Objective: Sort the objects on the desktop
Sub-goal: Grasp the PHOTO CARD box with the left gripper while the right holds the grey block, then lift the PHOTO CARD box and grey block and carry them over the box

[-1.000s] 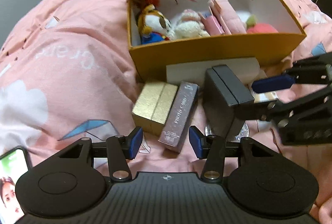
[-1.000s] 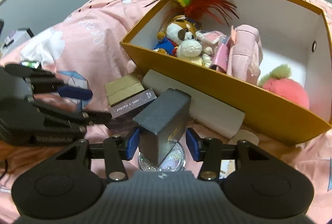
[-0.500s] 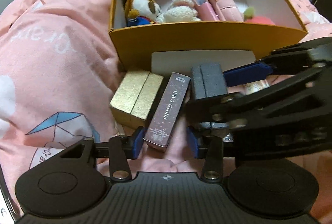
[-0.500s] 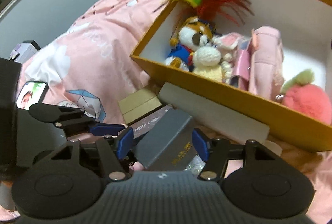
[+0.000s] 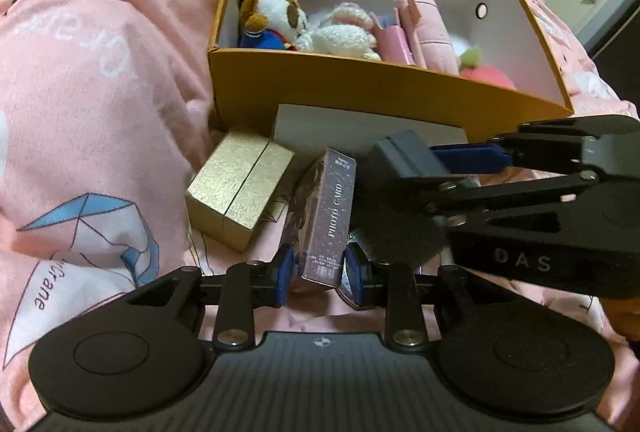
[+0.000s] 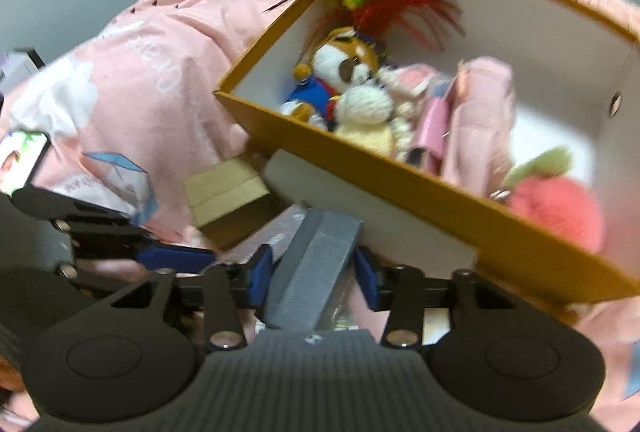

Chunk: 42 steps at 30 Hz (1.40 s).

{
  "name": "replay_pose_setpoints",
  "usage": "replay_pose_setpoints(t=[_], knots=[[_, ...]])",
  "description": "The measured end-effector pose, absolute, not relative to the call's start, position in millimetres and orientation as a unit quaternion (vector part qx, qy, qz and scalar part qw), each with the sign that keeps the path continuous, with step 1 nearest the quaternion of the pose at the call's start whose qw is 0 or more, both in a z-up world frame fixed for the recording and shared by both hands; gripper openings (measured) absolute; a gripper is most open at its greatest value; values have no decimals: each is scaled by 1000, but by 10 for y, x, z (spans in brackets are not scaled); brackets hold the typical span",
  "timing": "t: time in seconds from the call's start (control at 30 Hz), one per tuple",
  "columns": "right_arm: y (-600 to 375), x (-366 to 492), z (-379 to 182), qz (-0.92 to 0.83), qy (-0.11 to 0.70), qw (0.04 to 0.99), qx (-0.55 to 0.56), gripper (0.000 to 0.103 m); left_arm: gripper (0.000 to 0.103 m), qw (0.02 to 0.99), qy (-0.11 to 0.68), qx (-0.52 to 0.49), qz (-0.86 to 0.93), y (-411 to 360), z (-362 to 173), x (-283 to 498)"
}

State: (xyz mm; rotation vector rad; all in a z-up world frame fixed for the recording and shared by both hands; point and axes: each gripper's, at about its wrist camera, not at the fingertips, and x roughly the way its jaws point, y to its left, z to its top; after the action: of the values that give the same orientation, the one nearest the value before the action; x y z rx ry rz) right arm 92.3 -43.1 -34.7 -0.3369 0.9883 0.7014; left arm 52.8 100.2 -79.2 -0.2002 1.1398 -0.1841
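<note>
My left gripper (image 5: 320, 278) is shut on the near end of a brown "PHOTO CARD" box (image 5: 326, 216) lying on the pink bedding. My right gripper (image 6: 314, 274) is shut on a dark grey box (image 6: 316, 268); it also shows in the left wrist view (image 5: 400, 168), just right of the card box. A gold box (image 5: 238, 188) lies to the left. Behind them stands an orange open box (image 5: 360, 92) holding plush toys (image 5: 320, 28), pink items and a feather toy. The right wrist view is blurred.
A flat white box (image 5: 360, 128) leans against the orange box's front wall. A phone (image 6: 18, 160) with a lit screen lies on the pink duvet (image 5: 80, 72) at far left. A round glittery disc lies under the grey box, mostly hidden.
My left gripper moved forward and closed on the photo card box. My right gripper closed on the grey box and tilted it up off the bedding.
</note>
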Motion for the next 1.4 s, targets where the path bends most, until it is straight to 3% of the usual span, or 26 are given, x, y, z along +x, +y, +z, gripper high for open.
replay_pose_setpoints(t=[0.27,0.57,0.97,1.4], knots=[[-502,939,-419,329,477,799,-163,37,32,850,524,2,-55,773,-784,587],[-708,923,-418,352,501,775,-157,36,28,845,531,21,-56,699,-847,644],[-1180,844,-130,368,493,785,-73,36,26,858,508,-42,-68,776,-532,384],[-1561,767,621,389,413,823,-3,36,26,891,427,-106,-112,653,227,420]])
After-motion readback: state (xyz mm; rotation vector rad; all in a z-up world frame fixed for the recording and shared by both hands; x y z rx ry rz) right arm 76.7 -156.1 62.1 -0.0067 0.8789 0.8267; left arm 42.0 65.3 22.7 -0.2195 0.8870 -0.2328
